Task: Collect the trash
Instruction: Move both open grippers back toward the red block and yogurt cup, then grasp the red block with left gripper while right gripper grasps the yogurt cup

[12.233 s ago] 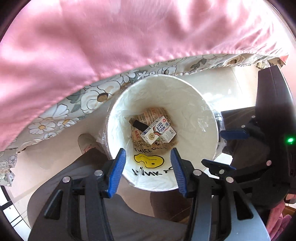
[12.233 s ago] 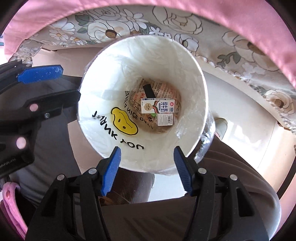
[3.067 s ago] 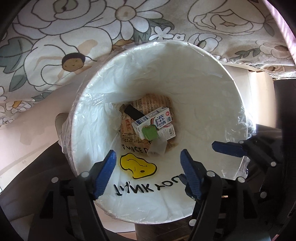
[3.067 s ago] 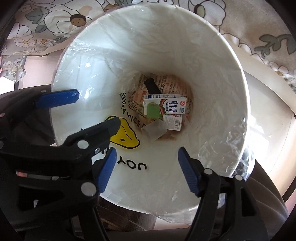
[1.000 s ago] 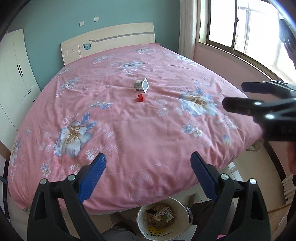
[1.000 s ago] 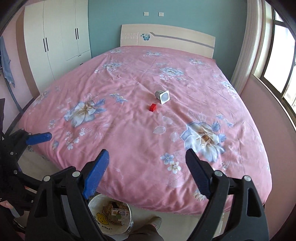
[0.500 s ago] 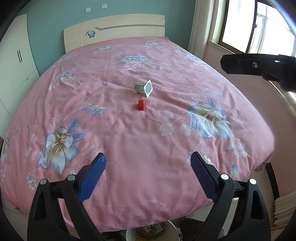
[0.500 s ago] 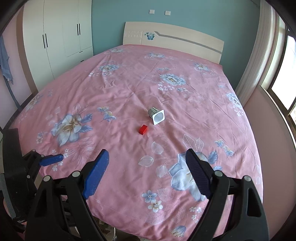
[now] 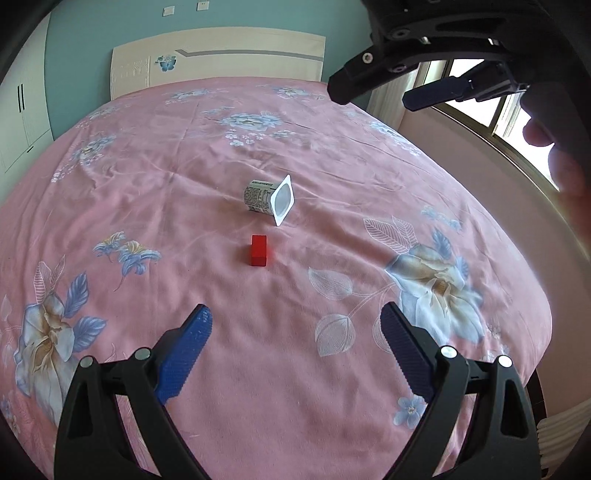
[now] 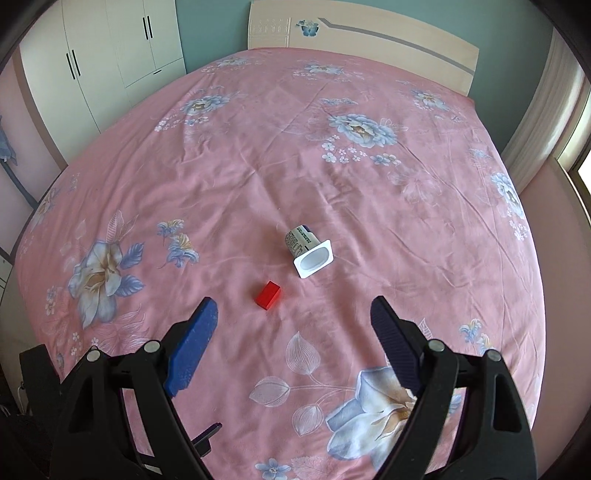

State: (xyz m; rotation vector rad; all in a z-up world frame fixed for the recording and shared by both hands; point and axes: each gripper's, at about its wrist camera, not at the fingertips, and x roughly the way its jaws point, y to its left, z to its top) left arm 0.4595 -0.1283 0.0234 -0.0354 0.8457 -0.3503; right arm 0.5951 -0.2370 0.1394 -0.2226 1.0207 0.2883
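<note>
A white yogurt cup lies on its side in the middle of the pink flowered bedspread, its open mouth facing me. Just in front of it sits a small red block. My left gripper hovers open over the near part of the bed, nothing between its blue pads. My right gripper is open too, empty, with the red block just beyond its fingertips. In the left wrist view the right gripper crosses the upper right, held by a hand.
A pale headboard stands against a teal wall at the far end. White wardrobes fill the left side. A window and curtain line the right. The bed's near edge falls away below both grippers.
Both grippers have moved forward over the bed toward the cup and block, which now appear larger and closer. The trash bin at the bed's foot has dropped out of view.
</note>
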